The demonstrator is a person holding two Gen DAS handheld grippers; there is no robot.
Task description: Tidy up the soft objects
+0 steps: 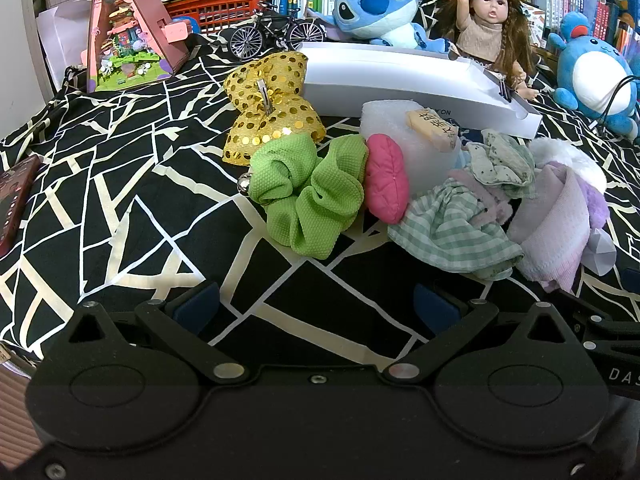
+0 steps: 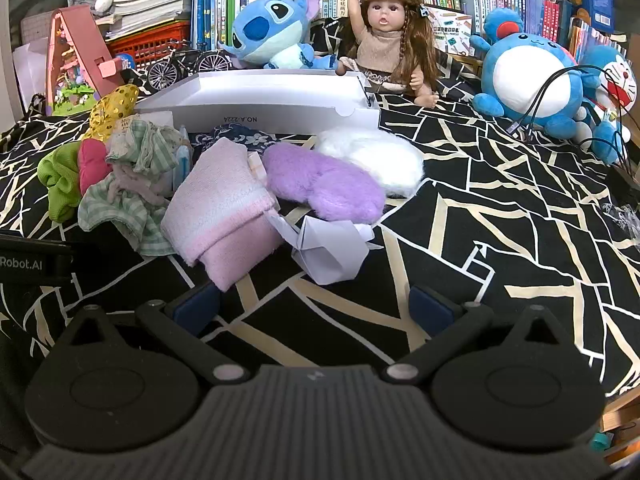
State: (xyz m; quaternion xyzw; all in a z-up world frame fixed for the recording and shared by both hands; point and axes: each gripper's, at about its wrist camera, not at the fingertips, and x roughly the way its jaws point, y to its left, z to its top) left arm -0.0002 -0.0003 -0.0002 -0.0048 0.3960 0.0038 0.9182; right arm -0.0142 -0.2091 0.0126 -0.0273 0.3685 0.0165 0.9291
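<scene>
A pile of soft things lies on the black patterned cloth (image 1: 120, 200) before a white box (image 1: 400, 80). In the left wrist view: green scrunchie (image 1: 308, 196), gold sequin bow (image 1: 268, 108), pink cushion (image 1: 386, 178), green checked cloth (image 1: 452, 228), pink towel (image 1: 556, 220). In the right wrist view: pink towel (image 2: 224, 208), purple fluffy piece (image 2: 324, 184), white fluffy piece (image 2: 372, 156), white folded paper (image 2: 332, 248), white box (image 2: 260, 100). My left gripper (image 1: 316, 304) is open and empty, short of the scrunchie. My right gripper (image 2: 314, 304) is open and empty, just short of the towel and paper.
Behind the box sit a Stitch plush (image 2: 268, 28), a doll (image 2: 388, 36), a blue round plush (image 2: 528, 76), a toy bicycle (image 1: 276, 32) and a pink toy house (image 1: 128, 28). Bookshelves stand behind. Cables (image 2: 560, 92) hang at the right. A dark object (image 1: 16, 200) lies at far left.
</scene>
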